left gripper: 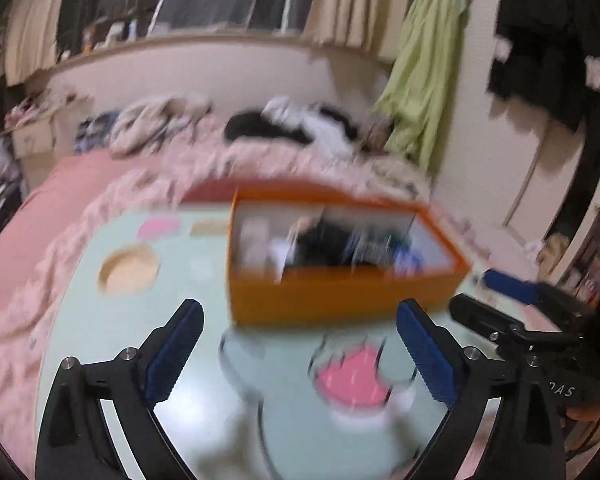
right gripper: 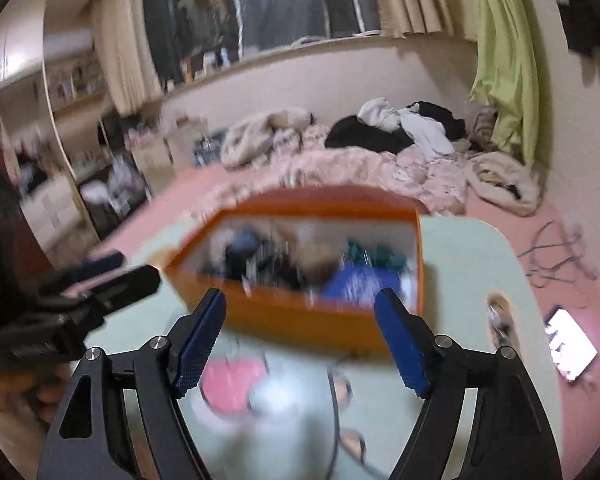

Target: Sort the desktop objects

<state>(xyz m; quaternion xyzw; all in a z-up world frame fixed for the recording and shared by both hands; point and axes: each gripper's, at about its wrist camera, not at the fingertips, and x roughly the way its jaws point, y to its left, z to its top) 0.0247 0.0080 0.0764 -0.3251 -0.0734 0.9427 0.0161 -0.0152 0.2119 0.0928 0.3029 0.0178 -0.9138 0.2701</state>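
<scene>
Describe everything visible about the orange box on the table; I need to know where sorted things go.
The orange rectangular box looks like cardboard, with bright orange outer walls and a pale grey-white lining. It has no lid on and stands flat on the pale green tabletop, towards the far edge near the pink bedding. It is already partly filled with a blurred jumble of dark, blue and teal items that cannot be identified. Both grippers are open in front of it, and neither touches it.
</scene>
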